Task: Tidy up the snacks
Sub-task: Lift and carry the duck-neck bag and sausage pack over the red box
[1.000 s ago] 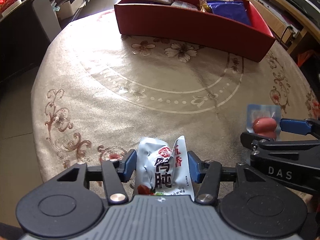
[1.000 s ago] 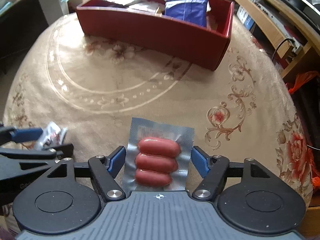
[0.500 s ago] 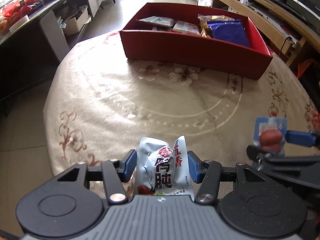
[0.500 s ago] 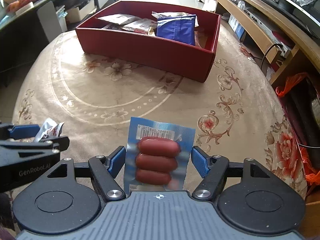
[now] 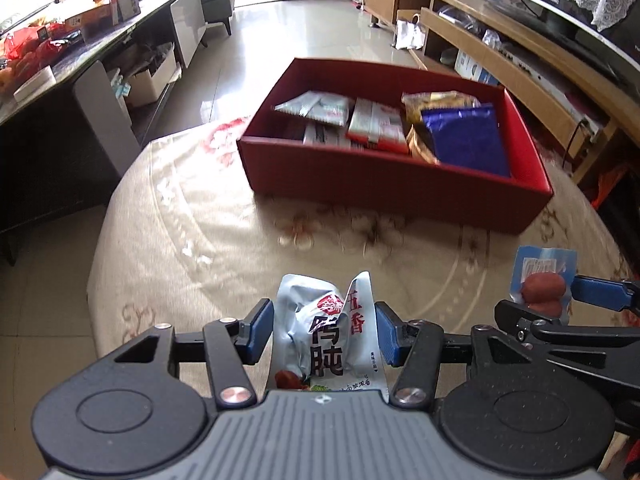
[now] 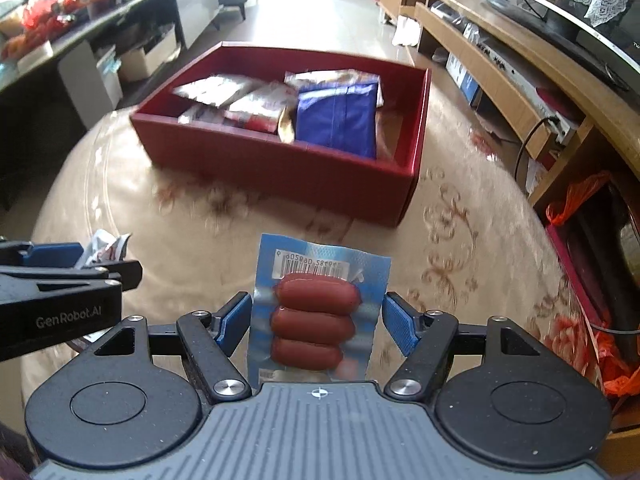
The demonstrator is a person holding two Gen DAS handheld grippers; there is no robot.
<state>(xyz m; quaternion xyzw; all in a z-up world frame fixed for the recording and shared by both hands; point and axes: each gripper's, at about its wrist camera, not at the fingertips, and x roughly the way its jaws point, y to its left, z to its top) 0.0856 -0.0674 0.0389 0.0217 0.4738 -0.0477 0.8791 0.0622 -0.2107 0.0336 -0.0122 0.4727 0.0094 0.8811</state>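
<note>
I'm carrying two snacks at once. My left gripper (image 5: 324, 330) is clamping a crumpled silver pouch (image 5: 326, 332), jaws pressed to both its sides. My right gripper (image 6: 316, 320) is holding the sausage pack (image 6: 316, 312) upright, though its blue pads are standing slightly off the wrapper's edges, so I cannot tell exactly where the pinch is.

The red box (image 5: 384, 184) is sitting at twelve o'clock on the floral tablecloth (image 5: 192, 240), already holding a blue packet (image 6: 340, 116) and several silver ones. So I'm judging the job well along: these two are left to drop in, and no other loose snacks are showing.

Compared with a second ago, both packs are now lifted clear of the cloth and I'm looking down into the box.
</note>
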